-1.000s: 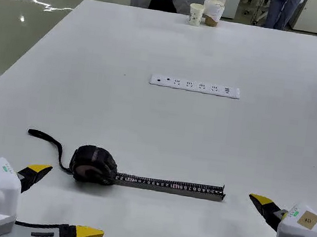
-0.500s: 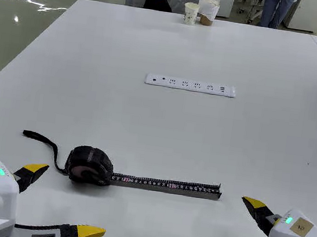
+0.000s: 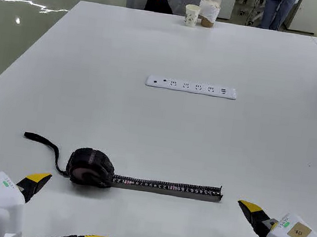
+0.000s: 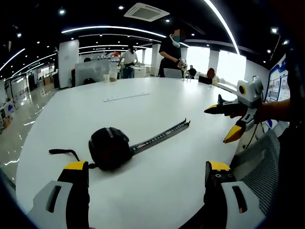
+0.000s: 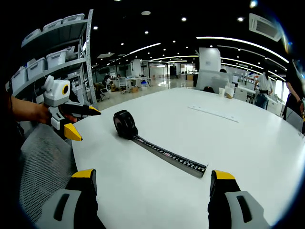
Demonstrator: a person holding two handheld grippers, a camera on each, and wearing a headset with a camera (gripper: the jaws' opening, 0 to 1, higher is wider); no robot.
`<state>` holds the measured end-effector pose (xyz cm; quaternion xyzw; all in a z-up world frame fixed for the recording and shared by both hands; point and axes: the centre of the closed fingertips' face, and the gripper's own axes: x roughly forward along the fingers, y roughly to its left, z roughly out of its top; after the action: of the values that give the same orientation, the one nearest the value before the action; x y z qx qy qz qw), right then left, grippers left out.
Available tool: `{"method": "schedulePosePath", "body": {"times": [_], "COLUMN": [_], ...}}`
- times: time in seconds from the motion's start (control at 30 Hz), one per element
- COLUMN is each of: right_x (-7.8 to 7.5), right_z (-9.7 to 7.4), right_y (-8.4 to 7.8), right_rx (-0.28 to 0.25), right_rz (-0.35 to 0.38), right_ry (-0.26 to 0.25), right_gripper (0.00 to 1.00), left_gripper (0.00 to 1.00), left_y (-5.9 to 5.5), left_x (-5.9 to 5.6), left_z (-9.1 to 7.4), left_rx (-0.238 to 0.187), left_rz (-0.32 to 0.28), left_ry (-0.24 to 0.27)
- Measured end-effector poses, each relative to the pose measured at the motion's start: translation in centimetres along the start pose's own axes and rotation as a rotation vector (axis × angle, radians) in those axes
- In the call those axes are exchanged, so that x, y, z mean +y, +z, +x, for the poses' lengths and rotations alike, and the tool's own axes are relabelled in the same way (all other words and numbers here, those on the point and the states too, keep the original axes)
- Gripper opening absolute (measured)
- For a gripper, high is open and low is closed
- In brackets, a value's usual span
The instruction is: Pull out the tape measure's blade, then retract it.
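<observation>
1 tape measure point(image 3: 89, 166), black case, lies on the white counter point(image 3: 213, 143) toward the near edge. Case is at left, w/ 1 blade point(image 3: 167, 186) out flat along the counter to the right. 1 black strap point(image 3: 43, 143) trails left from the case.

2 grippers, each in a hand. L gripper point(image 3: 68, 209) is low at near left and R gripper point(image 3: 216, 231) low at near right, both by the counter's near edge and apart from case & blade. Jaws of both stand wide, yellow tips far apart, gripping nothing.

L gripper view: the case sits ahead betw. its own tips, and the blade runs away up-right toward the R gripper. R gripper view: the blade's hook end lies ahead, nearer its right tip. The case is further off, w/ the L gripper beyond at left.

Around:
- 1 white power strip point(image 3: 191, 86) mid-counter, well behind the tape.
- 2 cups at the far edge: 1 paper cup point(image 3: 191, 15) w/ 1 clear cup point(image 3: 211, 8) just beside it.
- 1 dark chair back point(image 3: 157, 2) past that edge.
- People point(image 4: 170, 52) stand beyond.

Just bare counter betw. each gripper & the tape.
</observation>
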<state>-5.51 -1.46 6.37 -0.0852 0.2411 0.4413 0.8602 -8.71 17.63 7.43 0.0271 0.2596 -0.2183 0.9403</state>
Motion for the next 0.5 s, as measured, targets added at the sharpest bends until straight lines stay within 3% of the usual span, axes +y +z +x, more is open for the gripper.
{"method": "schedulePosePath", "body": {"times": [0.5], "right_x": [-0.09], "right_z": [-0.66], "right_y": [0.51], "right_rx": [-0.020], "right_rz": [0.030], "right_ry": [-0.037], "right_gripper": [0.99], "left_gripper": [0.99], "left_y": [0.58], "left_x": [-0.21], "left_z": [0.02], "left_rx": [-0.011], "left_rz": [-0.006], "left_ry": [0.039]}}
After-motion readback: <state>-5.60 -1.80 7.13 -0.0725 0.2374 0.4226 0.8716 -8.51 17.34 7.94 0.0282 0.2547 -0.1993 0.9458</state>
